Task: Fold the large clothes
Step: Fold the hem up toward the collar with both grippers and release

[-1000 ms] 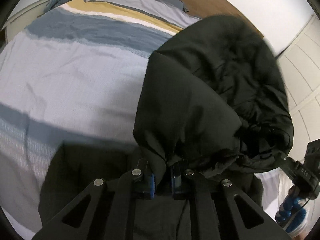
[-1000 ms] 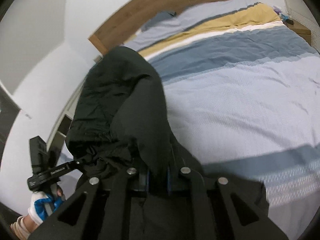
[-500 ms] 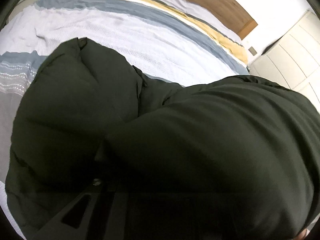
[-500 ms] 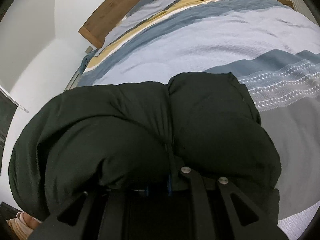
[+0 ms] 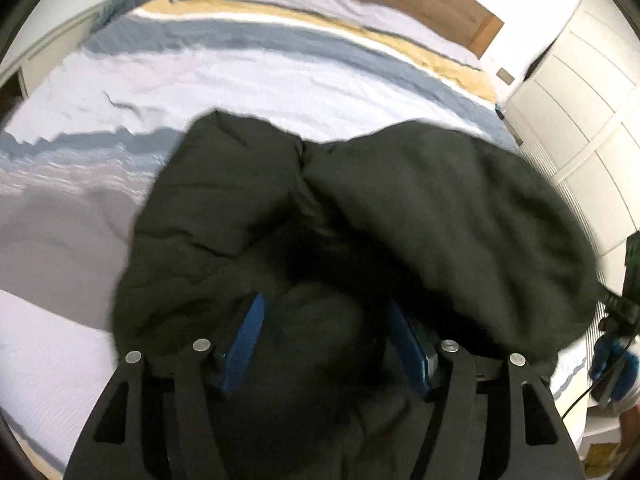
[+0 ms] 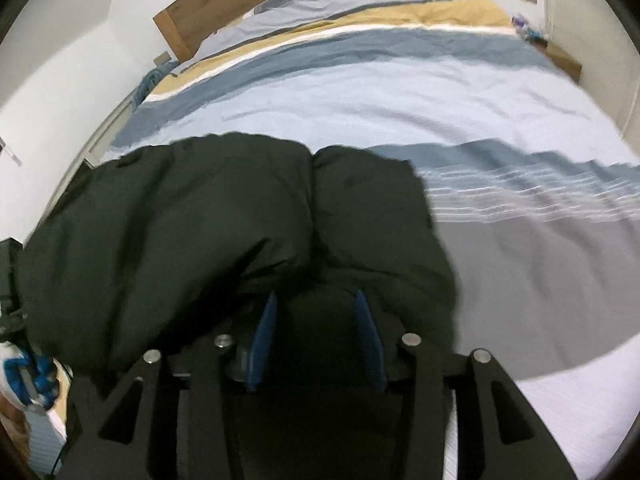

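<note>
Across the lower middle of both wrist views the black jacket (image 5: 400, 208) lies folded over on the striped bed (image 5: 240, 80) — the left gripper (image 5: 324, 340) and right gripper (image 6: 316, 336) have just been opening, their blue pads clear of the fabric bulging between them, apparently to leave the fold lying there.

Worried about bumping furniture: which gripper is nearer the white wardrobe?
Right. The right gripper is at the end of the black jacket toward the white wardrobe; the left gripper is at the far end. Both jaws have just been opening, jacket between them.
</note>
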### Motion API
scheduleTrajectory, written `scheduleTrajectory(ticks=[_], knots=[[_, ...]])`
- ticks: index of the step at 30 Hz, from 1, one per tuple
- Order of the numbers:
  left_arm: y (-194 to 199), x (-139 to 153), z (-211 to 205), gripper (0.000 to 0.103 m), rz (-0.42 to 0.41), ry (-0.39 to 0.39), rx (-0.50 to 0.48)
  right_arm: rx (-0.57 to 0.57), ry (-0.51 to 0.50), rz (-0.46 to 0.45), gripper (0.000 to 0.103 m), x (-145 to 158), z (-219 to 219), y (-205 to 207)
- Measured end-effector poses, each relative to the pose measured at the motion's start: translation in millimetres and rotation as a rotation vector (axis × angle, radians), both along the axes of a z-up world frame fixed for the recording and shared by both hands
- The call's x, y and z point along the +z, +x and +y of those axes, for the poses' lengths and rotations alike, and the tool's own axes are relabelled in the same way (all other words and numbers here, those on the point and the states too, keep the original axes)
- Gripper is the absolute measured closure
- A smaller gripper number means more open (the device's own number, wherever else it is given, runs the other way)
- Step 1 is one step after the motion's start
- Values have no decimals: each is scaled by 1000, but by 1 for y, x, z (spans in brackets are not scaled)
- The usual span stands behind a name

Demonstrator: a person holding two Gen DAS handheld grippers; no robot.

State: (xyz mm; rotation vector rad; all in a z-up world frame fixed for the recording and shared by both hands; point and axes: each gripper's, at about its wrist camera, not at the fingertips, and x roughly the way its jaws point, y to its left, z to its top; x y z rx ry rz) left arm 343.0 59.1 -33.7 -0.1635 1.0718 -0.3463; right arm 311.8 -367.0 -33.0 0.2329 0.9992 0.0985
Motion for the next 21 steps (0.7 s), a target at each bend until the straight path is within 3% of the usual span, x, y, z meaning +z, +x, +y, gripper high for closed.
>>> scheduleTrajectory(ticks=[5, 10, 15, 18, 21], knots=[[-1, 42, -16, 30, -78, -14, -43, 53, -3, -84, 54, 61, 15, -6], [7, 56, -59, 27, -123, -32, -108, 206, 24, -106, 51, 87, 69, 4], [33, 22, -91, 25, -77, 14, -129, 337, -15, -8, 49, 53, 119, 13], [50, -6, -99, 25, -32, 53, -117, 329, -80, 73, 49, 11, 132, 33], [67, -25, -103, 25, -15, 89, -106, 277, -126, 78, 49, -12, 132, 50]])
